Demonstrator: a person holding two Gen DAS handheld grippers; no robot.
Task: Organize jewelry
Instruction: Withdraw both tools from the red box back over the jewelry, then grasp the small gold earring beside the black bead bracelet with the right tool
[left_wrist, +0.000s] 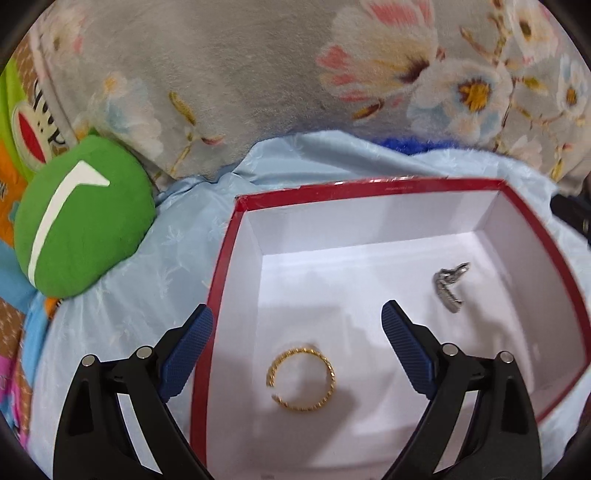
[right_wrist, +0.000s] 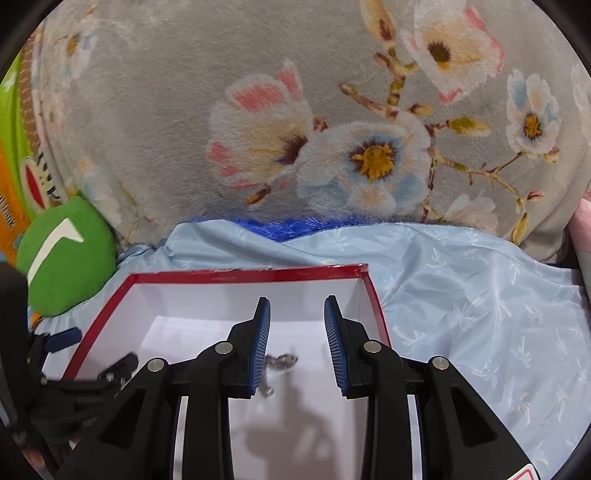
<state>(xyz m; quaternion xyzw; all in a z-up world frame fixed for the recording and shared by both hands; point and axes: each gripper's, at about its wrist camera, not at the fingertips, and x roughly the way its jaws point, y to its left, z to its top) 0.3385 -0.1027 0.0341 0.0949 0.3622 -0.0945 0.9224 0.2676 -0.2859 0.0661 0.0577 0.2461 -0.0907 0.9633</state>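
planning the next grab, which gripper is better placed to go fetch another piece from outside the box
Either, hedged: both grippers are empty over the red box. The left gripper stands wide above the gold ring; the right gripper is narrower, by the silver piece. No loose jewelry shows outside.

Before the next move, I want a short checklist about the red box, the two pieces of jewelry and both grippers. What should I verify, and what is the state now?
1. Gold ring lies flat on the floor of the red box: ok.
2. Silver piece is inside the same box: ok.
3. Left gripper is open with nothing between its pads: ok.
4. Right gripper holds nothing; the silver piece lies below it: ok.
5. More jewelry is left outside the box: cannot tell.
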